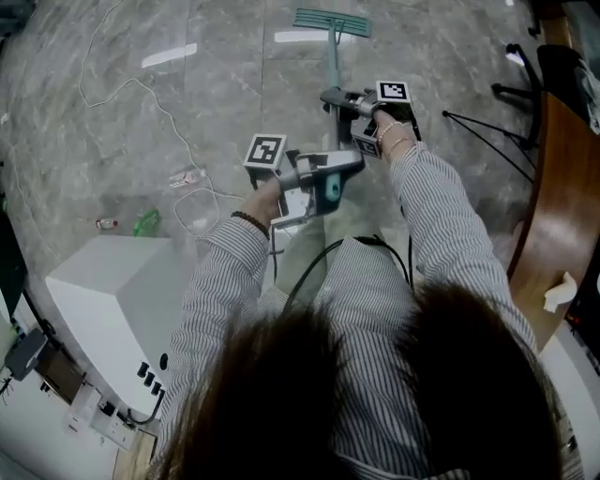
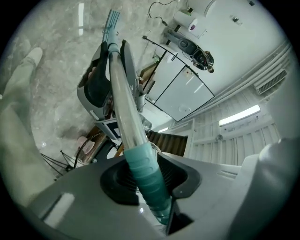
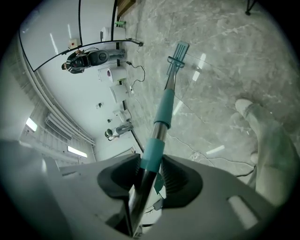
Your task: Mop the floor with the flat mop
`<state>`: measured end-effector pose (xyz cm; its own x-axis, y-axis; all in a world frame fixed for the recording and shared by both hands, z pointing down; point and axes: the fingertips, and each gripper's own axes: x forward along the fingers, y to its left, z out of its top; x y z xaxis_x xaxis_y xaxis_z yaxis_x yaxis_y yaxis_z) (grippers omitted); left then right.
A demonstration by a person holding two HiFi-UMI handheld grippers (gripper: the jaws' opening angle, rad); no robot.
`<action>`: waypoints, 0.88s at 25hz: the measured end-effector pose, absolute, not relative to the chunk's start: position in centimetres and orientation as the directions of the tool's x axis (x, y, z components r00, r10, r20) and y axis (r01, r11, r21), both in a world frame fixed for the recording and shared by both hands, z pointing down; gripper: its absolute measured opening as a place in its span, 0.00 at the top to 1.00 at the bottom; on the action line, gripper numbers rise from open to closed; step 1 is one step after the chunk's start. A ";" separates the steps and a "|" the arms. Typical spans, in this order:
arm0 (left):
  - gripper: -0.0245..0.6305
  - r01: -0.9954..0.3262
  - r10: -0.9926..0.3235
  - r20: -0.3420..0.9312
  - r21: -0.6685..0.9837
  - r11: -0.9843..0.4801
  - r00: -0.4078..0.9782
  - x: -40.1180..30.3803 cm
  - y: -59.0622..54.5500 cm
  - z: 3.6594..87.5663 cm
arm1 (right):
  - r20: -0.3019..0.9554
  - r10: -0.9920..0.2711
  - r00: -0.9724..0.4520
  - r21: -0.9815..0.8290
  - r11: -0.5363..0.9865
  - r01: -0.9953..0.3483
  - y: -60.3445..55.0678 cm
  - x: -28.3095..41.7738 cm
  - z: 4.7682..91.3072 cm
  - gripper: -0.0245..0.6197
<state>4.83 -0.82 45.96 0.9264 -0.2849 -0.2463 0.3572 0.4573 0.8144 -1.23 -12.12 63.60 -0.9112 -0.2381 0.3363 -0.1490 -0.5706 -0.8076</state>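
Clamps both grippers on the pole [image 1: 333, 66]: right gripper [image 1: 336, 98] at upper centre, nearer the mop head [image 1: 332, 22]; left gripper [image 1: 330, 187] just below, on the teal end. Points the pole's length straight up-frame, mop head flat on the floor [image 1: 225, 84] at the top edge.

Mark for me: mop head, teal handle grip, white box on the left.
mop head [image 1: 333, 22]: head view, middle of the pad.
teal handle grip [image 2: 147, 174]: left gripper view, ribbed sleeve between the jaws.
white box [image 1: 117, 291]: head view, its sloped top.
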 end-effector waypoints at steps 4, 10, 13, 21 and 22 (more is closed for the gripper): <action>0.82 0.293 -0.191 -0.227 0.814 0.501 0.955 5.2 -0.4 45.3 | 0.323 -0.265 -0.909 -0.801 -0.587 -0.114 -12.2 -1.2 63.0 0.75; 0.83 0.179 -0.002 -0.214 0.811 0.558 0.977 5.7 2.8 43.8 | 0.307 -0.269 -0.913 -0.792 -0.605 -0.088 -9.6 -1.4 61.8 0.75; 0.83 0.145 0.047 -0.208 0.812 0.565 0.977 6.9 11.5 43.9 | 0.308 -0.285 -0.908 -0.774 -0.630 -0.066 -1.1 -0.6 61.7 0.76; 0.86 0.203 -0.048 -0.221 0.763 0.613 0.974 9.7 20.6 43.6 | 0.277 -0.251 -0.927 -0.778 -0.625 -0.063 8.6 1.3 61.1 0.76; 0.86 0.207 -0.058 -0.218 0.761 0.615 0.974 9.9 20.6 43.6 | 0.275 -0.250 -0.928 -0.779 -0.624 -0.063 8.8 1.4 61.1 0.76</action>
